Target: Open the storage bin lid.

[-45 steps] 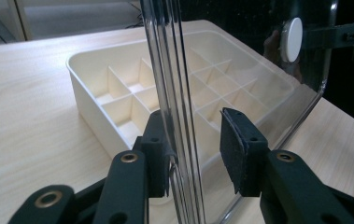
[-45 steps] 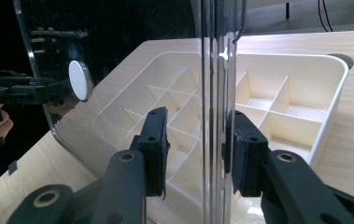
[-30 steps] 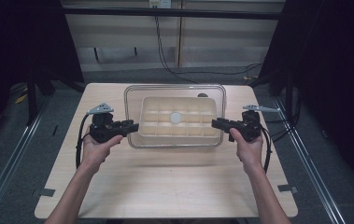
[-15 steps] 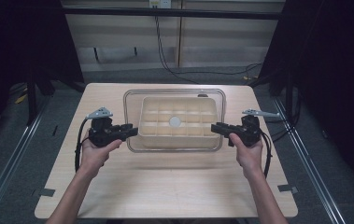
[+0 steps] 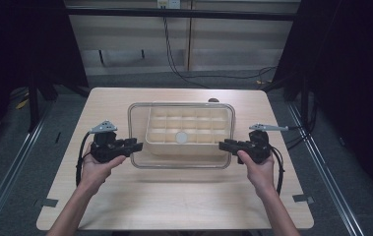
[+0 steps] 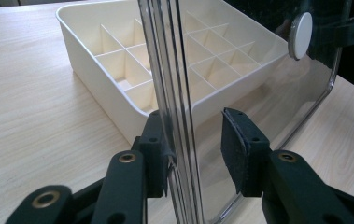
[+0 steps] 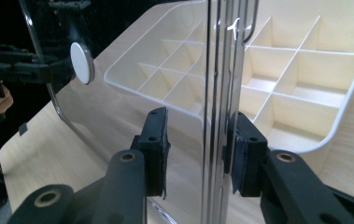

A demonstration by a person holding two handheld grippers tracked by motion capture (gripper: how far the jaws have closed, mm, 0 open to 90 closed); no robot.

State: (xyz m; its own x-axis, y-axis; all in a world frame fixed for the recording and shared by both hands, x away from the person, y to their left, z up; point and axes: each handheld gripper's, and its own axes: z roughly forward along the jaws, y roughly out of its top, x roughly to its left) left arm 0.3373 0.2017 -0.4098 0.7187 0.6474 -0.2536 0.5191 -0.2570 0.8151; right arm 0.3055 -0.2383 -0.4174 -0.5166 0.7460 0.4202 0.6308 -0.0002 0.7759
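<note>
Dark workroom with a pale wooden table (image 5: 174, 201); cables trail across the floor behind.

High view: a clear plastic rectangular lid with a white round knob (image 5: 180, 136) lies over a cream plastic compartment tray (image 5: 160, 142), its long axis running left to right. The left gripper (image 5: 136, 145) meets the lid's left short edge and the right gripper (image 5: 223, 146) its right short edge, each hand equally near.

Left gripper view: the lid's rim stands edge-on between the jaws, which are narrow and pinched on it, one pad touching.

Right gripper view: the same, jaws narrow and clamped on the lid's opposite rim, with the tray beyond.

Judgement: the coming move turns on keeping both ends level.
</note>
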